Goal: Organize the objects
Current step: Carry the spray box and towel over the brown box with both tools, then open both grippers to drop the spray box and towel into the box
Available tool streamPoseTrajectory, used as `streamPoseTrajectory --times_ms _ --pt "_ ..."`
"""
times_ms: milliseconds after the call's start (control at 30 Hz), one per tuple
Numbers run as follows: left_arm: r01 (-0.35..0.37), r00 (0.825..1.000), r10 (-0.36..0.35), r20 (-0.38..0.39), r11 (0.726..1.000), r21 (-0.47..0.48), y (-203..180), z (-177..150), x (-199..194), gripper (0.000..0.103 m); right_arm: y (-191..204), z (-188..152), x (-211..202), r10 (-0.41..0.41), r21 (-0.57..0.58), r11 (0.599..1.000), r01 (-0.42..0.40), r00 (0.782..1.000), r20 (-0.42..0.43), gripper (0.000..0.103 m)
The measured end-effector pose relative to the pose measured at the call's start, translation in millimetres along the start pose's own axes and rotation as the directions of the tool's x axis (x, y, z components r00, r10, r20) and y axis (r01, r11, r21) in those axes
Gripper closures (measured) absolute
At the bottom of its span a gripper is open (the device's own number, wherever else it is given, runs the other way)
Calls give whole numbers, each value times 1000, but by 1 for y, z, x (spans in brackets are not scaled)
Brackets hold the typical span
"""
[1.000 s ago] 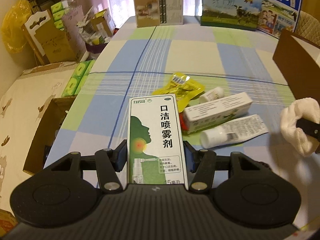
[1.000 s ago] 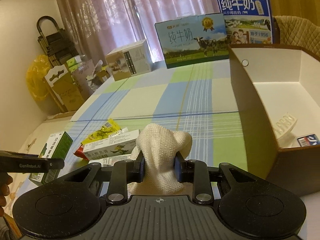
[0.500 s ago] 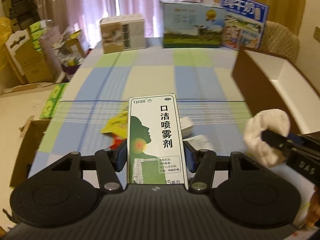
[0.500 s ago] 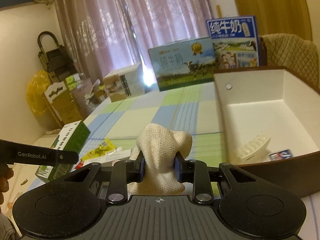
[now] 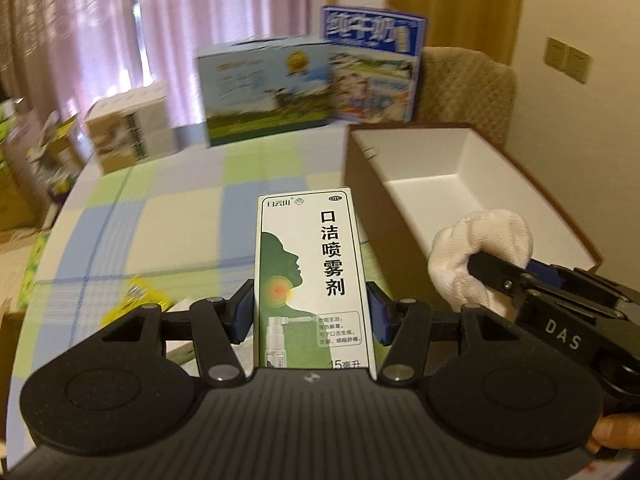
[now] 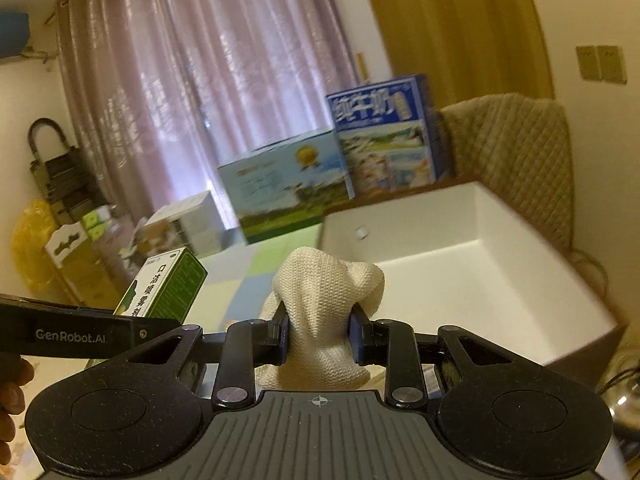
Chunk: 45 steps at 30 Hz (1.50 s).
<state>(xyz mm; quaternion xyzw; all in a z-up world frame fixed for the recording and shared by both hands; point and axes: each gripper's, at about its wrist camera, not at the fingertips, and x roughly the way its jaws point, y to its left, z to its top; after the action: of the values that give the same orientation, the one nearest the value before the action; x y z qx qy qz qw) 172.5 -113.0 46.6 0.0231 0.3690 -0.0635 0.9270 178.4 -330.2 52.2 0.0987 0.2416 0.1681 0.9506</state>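
My left gripper (image 5: pixel 311 312) is shut on a white-and-green spray medicine box (image 5: pixel 314 276), held upright above the checked tablecloth (image 5: pixel 168 216). My right gripper (image 6: pixel 322 334) is shut on a bunched cream knitted cloth (image 6: pixel 326 300). In the left wrist view that cloth (image 5: pixel 480 252) hangs at the near left wall of the brown storage box with a white inside (image 5: pixel 452 172). The right wrist view shows the same storage box (image 6: pixel 460 256) just beyond the cloth, with the medicine box (image 6: pixel 168 284) off to the left.
Two milk cartons (image 5: pixel 268 88) (image 5: pixel 372 68) and a small cardboard box (image 5: pixel 128 128) stand along the table's far edge. A yellow packet (image 5: pixel 136 300) lies on the table below my left gripper. A padded chair (image 6: pixel 516 160) stands behind the storage box. Clutter fills the floor at left.
Both grippers have risen and swung right toward the storage box, each keeping its load. The pile of packets and tubes on the table has dropped almost out of sight below.
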Motion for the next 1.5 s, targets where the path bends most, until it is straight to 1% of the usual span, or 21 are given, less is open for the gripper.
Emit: streamPoseTrajectory --times_ms 233,367,467,600,800,1033,1133,1333,1433,1500 --pt "79 997 -79 3 996 50 -51 28 20 51 -43 29 -4 -78 -45 996 79 997 22 77" --pt "131 991 -130 -8 988 79 -76 41 36 51 -62 34 0 -122 -67 990 121 992 -15 77" --pt "150 989 -149 -18 983 106 -92 48 48 51 -76 33 6 -150 -84 986 146 988 -44 77" --pt "141 990 -137 -37 980 139 -104 56 69 51 -90 31 22 -176 -118 979 166 981 -82 77" --pt "112 991 -99 -88 982 153 -110 66 110 51 -109 32 51 -193 -136 975 174 971 -141 77" --pt "97 986 -73 -151 982 162 -115 79 150 51 -126 41 75 -216 -114 974 197 960 -181 77" --pt "108 982 -82 -170 982 155 -117 82 163 51 -131 44 82 -226 -116 971 207 956 -189 77" --pt "98 985 -72 -154 981 169 -127 89 177 51 -133 45 91 -230 -125 970 208 952 -204 76" --pt "86 991 -68 -113 982 168 -130 94 180 51 -133 45 94 -229 -123 971 206 951 -208 75" --pt "60 997 -49 -66 984 166 -132 94 183 51 -133 45 97 -228 -120 971 206 950 -215 69"
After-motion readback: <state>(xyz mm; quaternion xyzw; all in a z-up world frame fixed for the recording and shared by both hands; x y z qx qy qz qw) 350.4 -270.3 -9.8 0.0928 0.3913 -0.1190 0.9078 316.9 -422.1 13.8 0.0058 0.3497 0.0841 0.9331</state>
